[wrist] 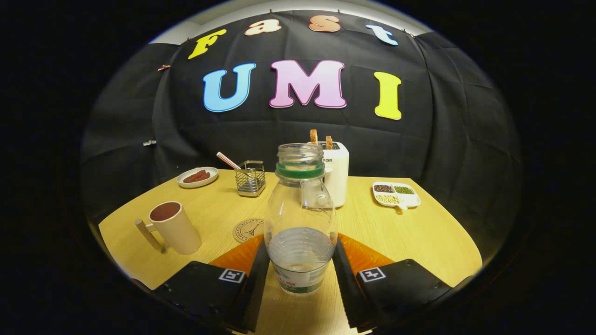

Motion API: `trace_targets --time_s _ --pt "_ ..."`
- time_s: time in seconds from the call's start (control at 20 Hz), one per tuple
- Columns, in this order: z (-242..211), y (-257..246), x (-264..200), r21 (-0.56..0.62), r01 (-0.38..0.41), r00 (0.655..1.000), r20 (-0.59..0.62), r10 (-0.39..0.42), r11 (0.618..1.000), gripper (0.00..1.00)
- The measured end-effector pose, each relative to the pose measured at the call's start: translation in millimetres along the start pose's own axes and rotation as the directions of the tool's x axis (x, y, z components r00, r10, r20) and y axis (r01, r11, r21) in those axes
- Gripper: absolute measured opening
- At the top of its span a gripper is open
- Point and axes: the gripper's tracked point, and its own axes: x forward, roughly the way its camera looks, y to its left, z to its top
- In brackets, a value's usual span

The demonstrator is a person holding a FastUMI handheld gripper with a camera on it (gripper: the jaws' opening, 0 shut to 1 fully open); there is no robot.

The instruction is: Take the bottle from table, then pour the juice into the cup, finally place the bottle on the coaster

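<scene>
The gripper (300, 260) clamps the uncapped bottle (300, 218) upright, both fingers pressing its lower body, clear liquid filling its bottom part. Left of the bottle stands the cup (174, 228), something dark inside. The coaster (247, 230) is partly hidden behind the bottle.

Wooden table (419, 242) — cup (176, 228), coaster (247, 230), toaster (336, 174), perhaps sausages on plate (198, 177).

Toaster (336, 179), near the table's (419, 237) far edge: partial lettering "POR". Coaster (248, 230): ring text, unreadable. Bottle (300, 218) label: print too blurred to read. Gripper (300, 267) bodies: square coded markers.
</scene>
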Motion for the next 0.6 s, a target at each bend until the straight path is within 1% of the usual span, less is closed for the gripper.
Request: trace_targets --time_s 0.1,0.25,0.4,0.6 --pt "6.2 0.6 0.0 -0.02 -0.001 1.0 0.005 0.001 1.0 0.72" --pt "25.7 2.9 -3.5 -0.11 -0.015 0.999 0.029 0.019 0.994 0.72" --pt "44.4 8.0 -5.7 -0.17 -0.04 0.998 0.035 0.046 0.985 0.72" --pt "75.9 19.8 -7.2 -0.266 -0.055 0.996 0.048 0.07 0.962 0.72"
